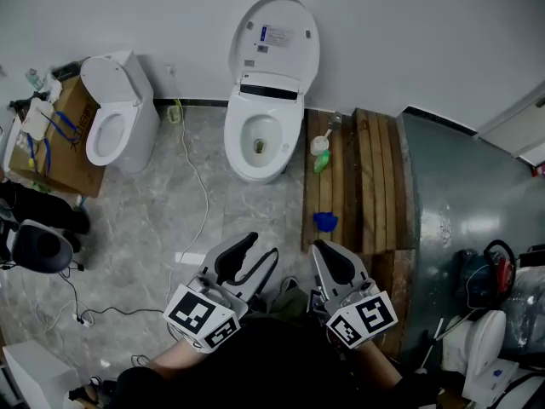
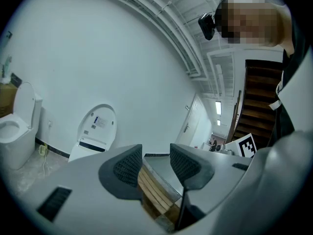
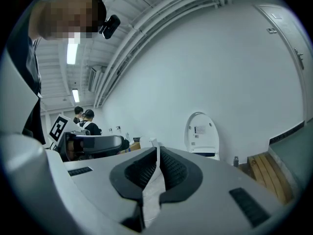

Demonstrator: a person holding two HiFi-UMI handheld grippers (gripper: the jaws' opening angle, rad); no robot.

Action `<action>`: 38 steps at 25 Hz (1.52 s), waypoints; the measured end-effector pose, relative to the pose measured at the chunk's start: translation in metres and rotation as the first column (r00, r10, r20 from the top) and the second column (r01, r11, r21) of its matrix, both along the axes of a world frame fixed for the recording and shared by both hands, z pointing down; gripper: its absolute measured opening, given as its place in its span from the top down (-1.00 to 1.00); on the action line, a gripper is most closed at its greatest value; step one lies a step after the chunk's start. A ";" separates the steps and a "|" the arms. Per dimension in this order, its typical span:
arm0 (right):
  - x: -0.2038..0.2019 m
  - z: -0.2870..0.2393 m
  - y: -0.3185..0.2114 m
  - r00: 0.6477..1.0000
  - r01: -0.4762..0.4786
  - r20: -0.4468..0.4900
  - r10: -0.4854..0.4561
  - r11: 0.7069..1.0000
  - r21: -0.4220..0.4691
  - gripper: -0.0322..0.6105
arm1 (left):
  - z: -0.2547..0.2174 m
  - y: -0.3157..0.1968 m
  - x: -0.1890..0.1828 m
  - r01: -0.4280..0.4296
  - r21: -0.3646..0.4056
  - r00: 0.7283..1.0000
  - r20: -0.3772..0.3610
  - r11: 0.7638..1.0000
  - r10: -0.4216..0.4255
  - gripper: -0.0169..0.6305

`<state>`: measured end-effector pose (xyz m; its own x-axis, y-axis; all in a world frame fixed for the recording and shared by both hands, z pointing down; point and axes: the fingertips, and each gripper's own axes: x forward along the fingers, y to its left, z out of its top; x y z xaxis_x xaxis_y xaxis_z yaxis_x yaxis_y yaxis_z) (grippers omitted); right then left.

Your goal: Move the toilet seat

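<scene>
A white toilet (image 1: 260, 139) stands against the far wall in the head view, its lid and seat (image 1: 274, 45) raised upright and the bowl open. The same toilet shows small in the left gripper view (image 2: 95, 129) and in the right gripper view (image 3: 201, 133). Both grippers are held low in front of the person, well short of the toilet. My left gripper (image 1: 262, 245) (image 2: 156, 160) has a gap between its dark pads and nothing in it. My right gripper (image 1: 319, 247) (image 3: 157, 155) has its pads pressed together, empty.
A second white toilet (image 1: 111, 122) and a cardboard box (image 1: 68, 143) stand at the left. A wooden pallet (image 1: 358, 177) lies right of the main toilet, with a green bottle (image 1: 321, 156) and a blue object (image 1: 325, 221) on it. A white cable (image 1: 196, 186) crosses the floor.
</scene>
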<state>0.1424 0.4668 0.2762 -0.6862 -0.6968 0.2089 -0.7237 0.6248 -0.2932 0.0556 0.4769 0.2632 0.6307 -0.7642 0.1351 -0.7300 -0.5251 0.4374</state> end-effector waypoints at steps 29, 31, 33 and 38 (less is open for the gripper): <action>-0.009 0.033 -0.152 0.994 0.106 0.023 -0.104 0.993 -0.060 0.78 | 0.028 -0.144 0.005 0.070 -0.051 0.996 0.059 0.996 -0.067 0.37; -0.005 0.034 -0.170 0.993 0.118 0.024 -0.117 0.991 -0.063 0.78 | 0.027 -0.161 0.010 0.078 -0.044 0.995 0.070 0.996 -0.074 0.37; -0.001 0.037 -0.188 0.992 0.129 0.025 -0.128 0.989 -0.068 0.78 | 0.027 -0.176 0.015 0.085 -0.039 0.993 0.083 0.996 -0.082 0.37; 0.007 0.048 -0.223 0.990 0.144 0.017 -0.143 0.985 -0.096 0.78 | 0.034 -0.204 0.017 0.123 -0.050 0.988 0.105 0.991 -0.117 0.37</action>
<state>0.1491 0.2438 0.3247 -0.7799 -0.5676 0.2636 -0.6254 0.6902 -0.3640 0.0729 0.2733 0.2972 0.5160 -0.8228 0.2382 -0.8282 -0.4082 0.3840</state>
